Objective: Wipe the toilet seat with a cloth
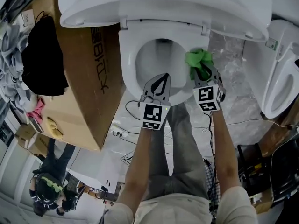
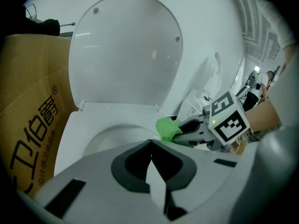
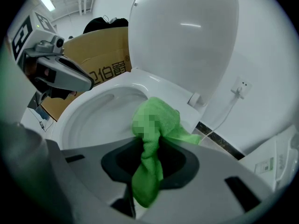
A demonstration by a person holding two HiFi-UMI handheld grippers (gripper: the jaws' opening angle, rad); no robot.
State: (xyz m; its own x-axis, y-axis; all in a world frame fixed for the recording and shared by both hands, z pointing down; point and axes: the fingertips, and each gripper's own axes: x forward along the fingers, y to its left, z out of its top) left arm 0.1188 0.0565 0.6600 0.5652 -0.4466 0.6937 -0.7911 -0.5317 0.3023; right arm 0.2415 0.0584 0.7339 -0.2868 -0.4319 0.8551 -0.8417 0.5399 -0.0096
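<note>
Your right gripper (image 3: pixel 147 164) is clamped on the green cloth (image 1: pixel 198 59), and the cloth sits on the right side of the toilet seat (image 1: pixel 128 62), up toward the hinge end under the raised lid (image 1: pixel 163 3). Watch that grip: the jaws pinch only a thin twisted neck, and the fat bunch hangs out ahead of them. Push sideways hard and I'd say the wad rolls, or drags free and drops into the bowl (image 1: pixel 154 62) right beside it. Press too low and the hard jaw tips meet the seat, not the cloth. The hinge (image 1: pixel 204 29) is near and could snag a loose fold.

Your left gripper (image 1: pixel 161 80) hangs over the front of the bowl, jaws together on nothing. A sweep round the front could knock into it.
</note>
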